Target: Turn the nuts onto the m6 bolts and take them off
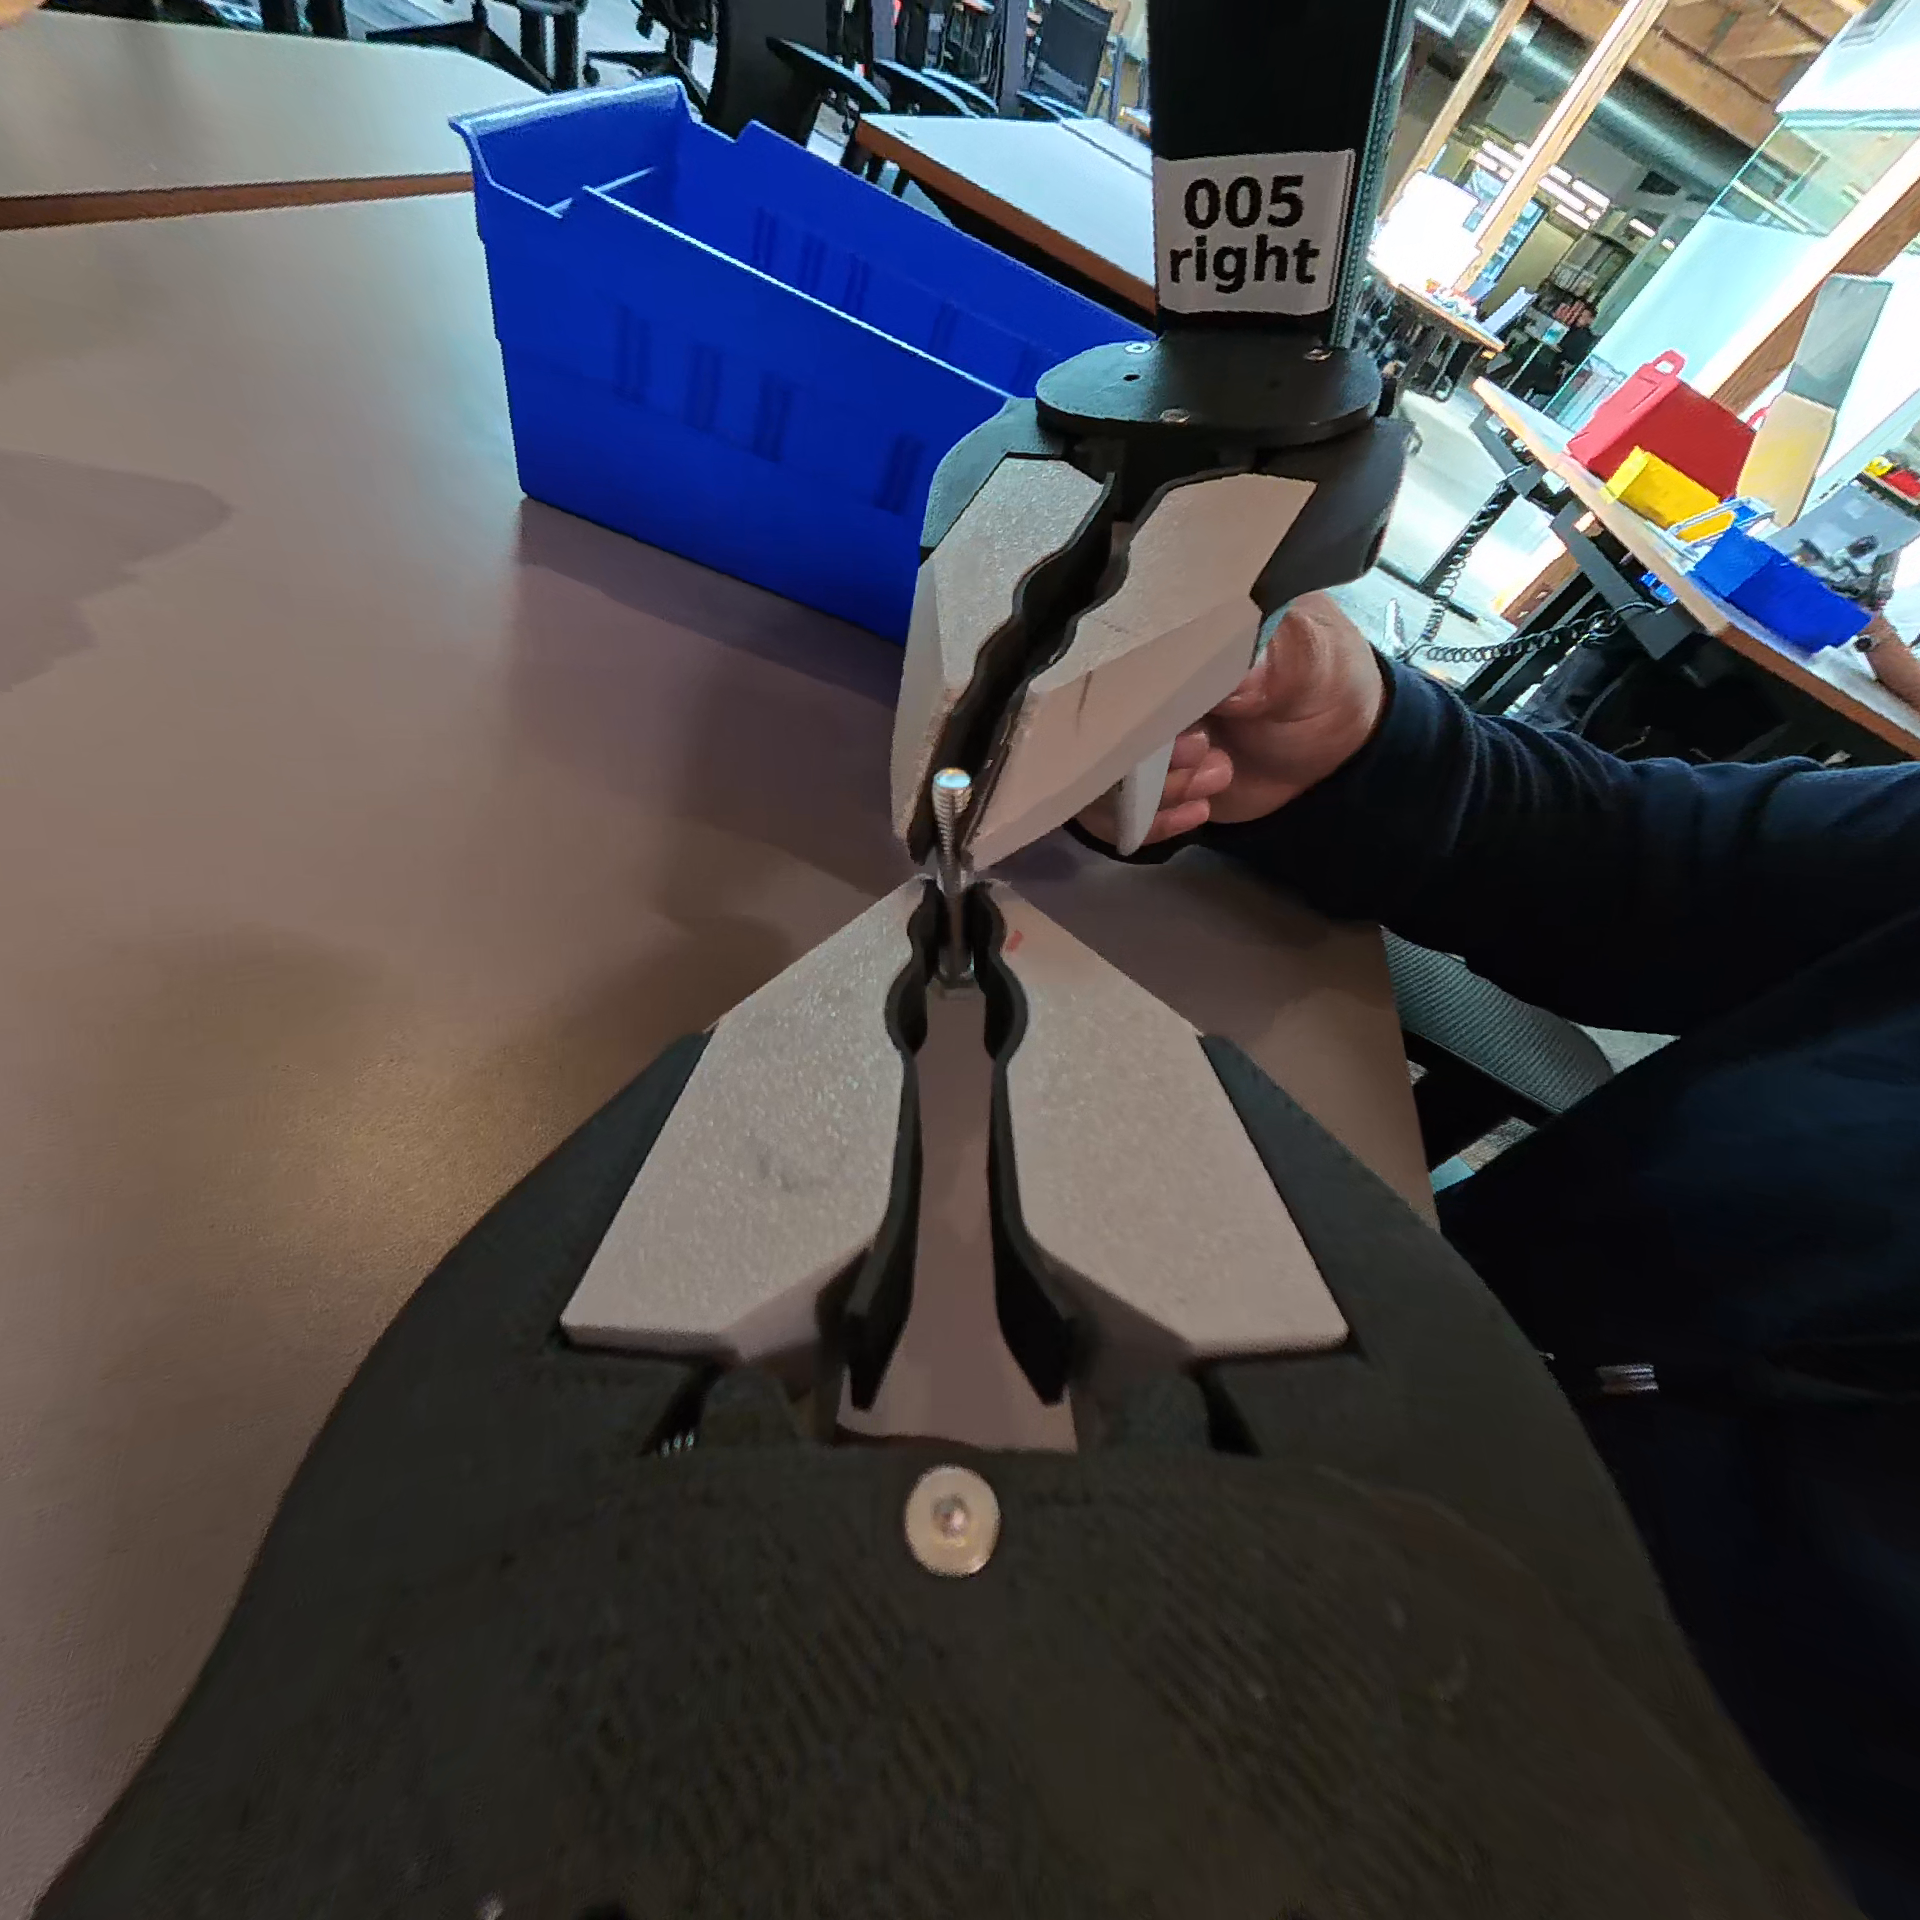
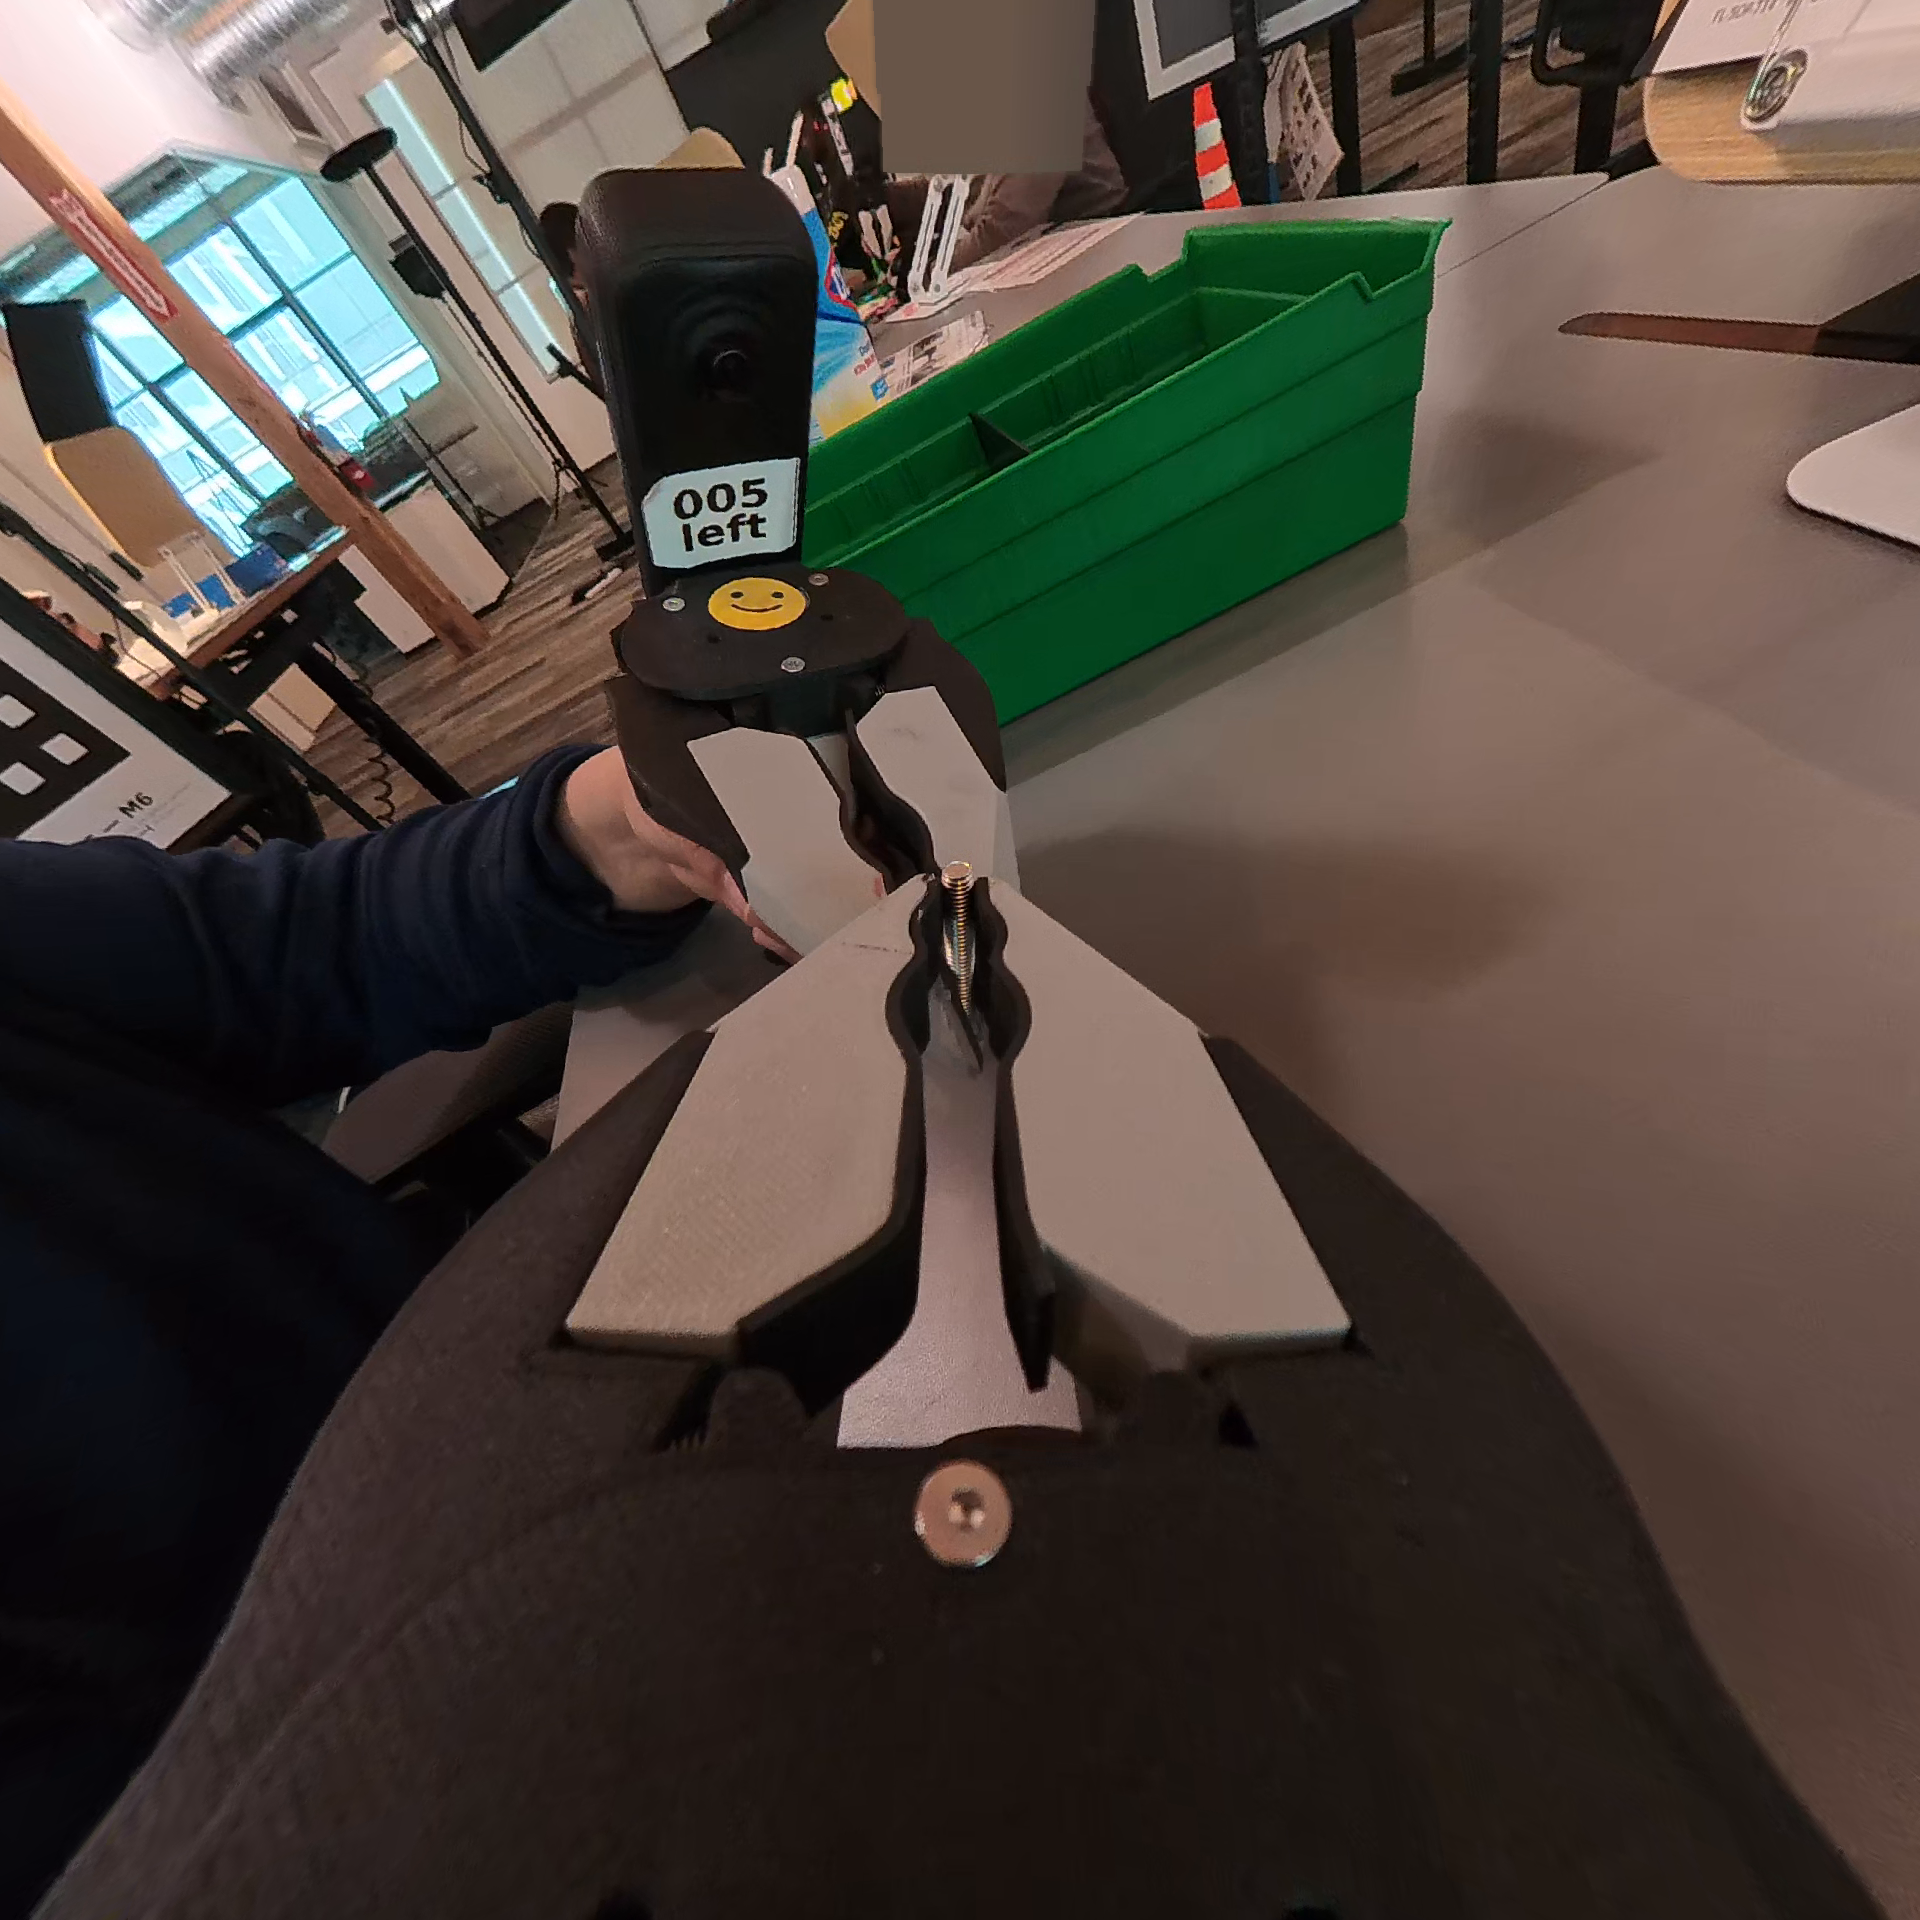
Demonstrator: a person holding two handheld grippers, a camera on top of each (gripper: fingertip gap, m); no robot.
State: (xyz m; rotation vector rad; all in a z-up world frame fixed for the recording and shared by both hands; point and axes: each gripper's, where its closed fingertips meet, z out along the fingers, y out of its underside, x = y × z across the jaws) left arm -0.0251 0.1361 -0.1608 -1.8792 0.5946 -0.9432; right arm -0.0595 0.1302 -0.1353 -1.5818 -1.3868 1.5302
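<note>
A silver threaded bolt [image 1: 951,831] stands roughly upright between both grippers above the grey table [image 1: 312,831]. My left gripper [image 1: 951,894] is shut on the bolt at its fingertips. My right gripper [image 1: 940,831] comes in from the opposite side and is shut on the same bolt just above. In the right wrist view the bolt [image 2: 958,914] sits between the tips of my right gripper [image 2: 954,904], with the left gripper [image 2: 894,831] right behind it. A wider shiny piece [image 2: 951,954] sits on the shaft; I cannot tell if it is the nut.
A blue bin [image 1: 727,364] stands on the table behind the right gripper. A green divided bin [image 2: 1143,468] stands behind the left gripper. A white stand base [image 2: 1860,488] is at the far right. The table edge and a person's dark sleeves [image 1: 1610,883] are close by. Both grippers' tips are close together, under 4 cm apart.
</note>
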